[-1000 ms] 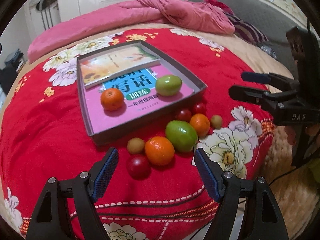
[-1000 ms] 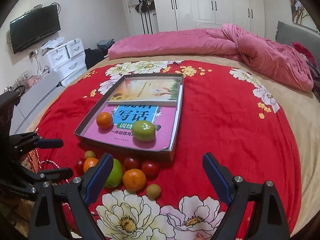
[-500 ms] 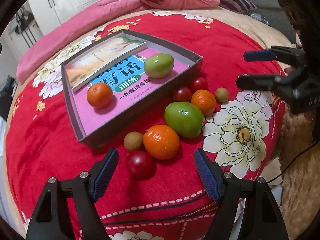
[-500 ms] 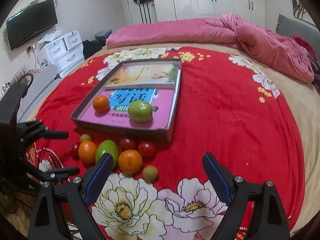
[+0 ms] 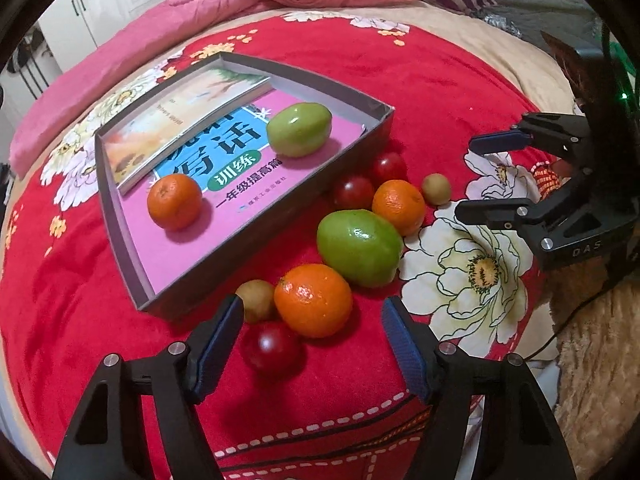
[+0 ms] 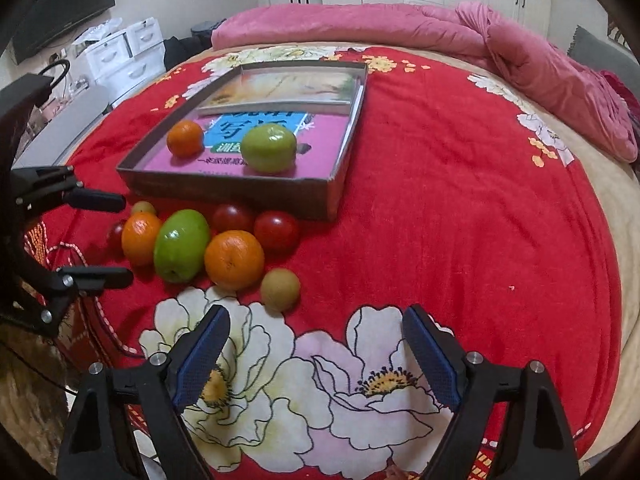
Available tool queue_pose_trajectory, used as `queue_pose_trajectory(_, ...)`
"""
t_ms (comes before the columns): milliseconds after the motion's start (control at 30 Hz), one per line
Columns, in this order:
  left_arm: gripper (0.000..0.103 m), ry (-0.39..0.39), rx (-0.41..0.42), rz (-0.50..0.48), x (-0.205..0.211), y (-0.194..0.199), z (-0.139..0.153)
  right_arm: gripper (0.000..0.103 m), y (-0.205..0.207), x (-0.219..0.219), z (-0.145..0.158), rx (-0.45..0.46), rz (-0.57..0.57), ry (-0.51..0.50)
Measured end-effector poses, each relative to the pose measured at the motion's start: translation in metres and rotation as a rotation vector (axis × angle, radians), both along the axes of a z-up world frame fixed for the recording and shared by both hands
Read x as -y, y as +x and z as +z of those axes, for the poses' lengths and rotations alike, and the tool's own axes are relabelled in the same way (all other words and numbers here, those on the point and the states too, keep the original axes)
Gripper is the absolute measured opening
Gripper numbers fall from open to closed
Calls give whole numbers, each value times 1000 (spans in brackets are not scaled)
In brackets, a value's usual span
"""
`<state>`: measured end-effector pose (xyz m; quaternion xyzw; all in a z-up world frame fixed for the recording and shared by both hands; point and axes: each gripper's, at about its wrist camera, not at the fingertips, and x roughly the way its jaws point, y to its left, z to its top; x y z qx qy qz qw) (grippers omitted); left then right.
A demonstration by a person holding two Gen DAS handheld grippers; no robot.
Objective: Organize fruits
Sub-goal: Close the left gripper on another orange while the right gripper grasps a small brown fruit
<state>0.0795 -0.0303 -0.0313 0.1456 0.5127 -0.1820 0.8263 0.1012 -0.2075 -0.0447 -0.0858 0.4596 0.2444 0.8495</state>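
A grey box point(image 5: 264, 216) point(image 6: 240, 190) on the red bedspread holds books, an orange point(image 5: 175, 201) and a green fruit point(image 5: 299, 129). Beside it lie a cluster: an orange point(image 5: 313, 300), a green fruit point(image 5: 359, 247), a second orange point(image 5: 398, 207), red tomatoes point(image 5: 270, 346) and small brown fruits point(image 5: 256, 301). My left gripper point(image 5: 314, 342) is open, just before the near orange and tomato. My right gripper point(image 6: 316, 354) is open and empty above the flower print, near a small brown fruit point(image 6: 280, 289). The cluster also shows in the right wrist view point(image 6: 234, 259).
A pink quilt point(image 6: 440, 32) lies bunched at the far side of the bed. White drawers point(image 6: 120, 52) and a TV stand left of the bed. The bed edge and brown rug point(image 5: 592, 352) lie right of the fruit cluster.
Both grippers have moved closer to the fruit cluster and lower. The left now frames the near orange and tomato. Both stayed open; no fruit has moved.
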Motion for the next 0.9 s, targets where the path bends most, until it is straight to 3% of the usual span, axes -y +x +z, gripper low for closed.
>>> queue_pose_trajectory(133, 62, -1, -21, -35, 1, 5, -1, 78, 1, -3, -1, 13, 25, -4)
queue_pose_trajectory(567, 60, 85, -48, -148, 15, 16, -6, 61, 10, -5, -7, 20, 38, 30)
queue_pose_trajectory(900, 60, 110, -82, -218, 20, 23, -9, 35, 7, -22, -9, 59, 141, 13)
